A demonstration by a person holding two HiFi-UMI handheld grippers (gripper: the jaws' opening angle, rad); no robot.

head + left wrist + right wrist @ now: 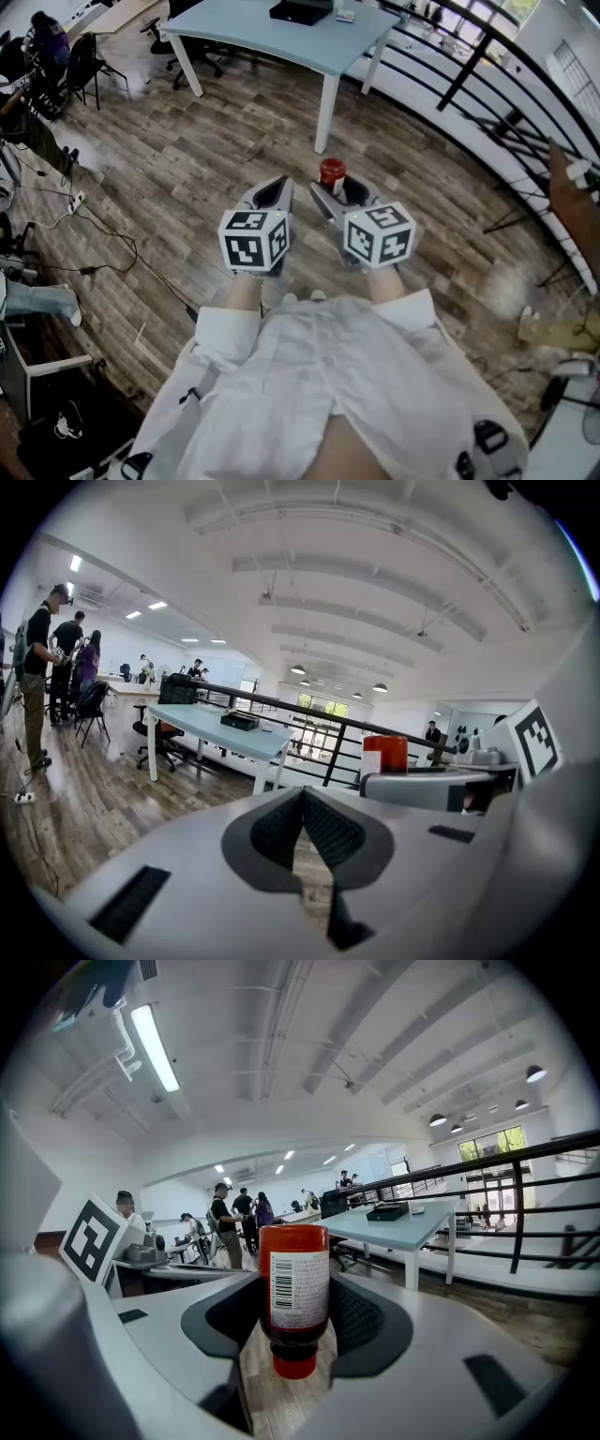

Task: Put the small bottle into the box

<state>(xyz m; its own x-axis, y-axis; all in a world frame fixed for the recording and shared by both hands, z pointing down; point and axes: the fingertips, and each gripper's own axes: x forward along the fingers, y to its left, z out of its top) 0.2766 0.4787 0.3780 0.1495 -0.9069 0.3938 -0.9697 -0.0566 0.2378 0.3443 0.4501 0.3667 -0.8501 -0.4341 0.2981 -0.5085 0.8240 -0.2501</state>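
While my right tool (pixel 296 1309) grips the small red bottle (pixel 293 1279) cap-down above the wood floor (pixel 187 159), my left tool (pixel 302 803) is closed on nothing.

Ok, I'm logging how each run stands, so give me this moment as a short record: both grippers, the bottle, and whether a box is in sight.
left gripper: jaws together, nothing between them
right gripper: closed on the small bottle
small bottle: red, white barcode label, cap end lowest in the right gripper view, held above the wooden floor
box: none clearly in view; a black item lies on the light blue table, too far off to identify
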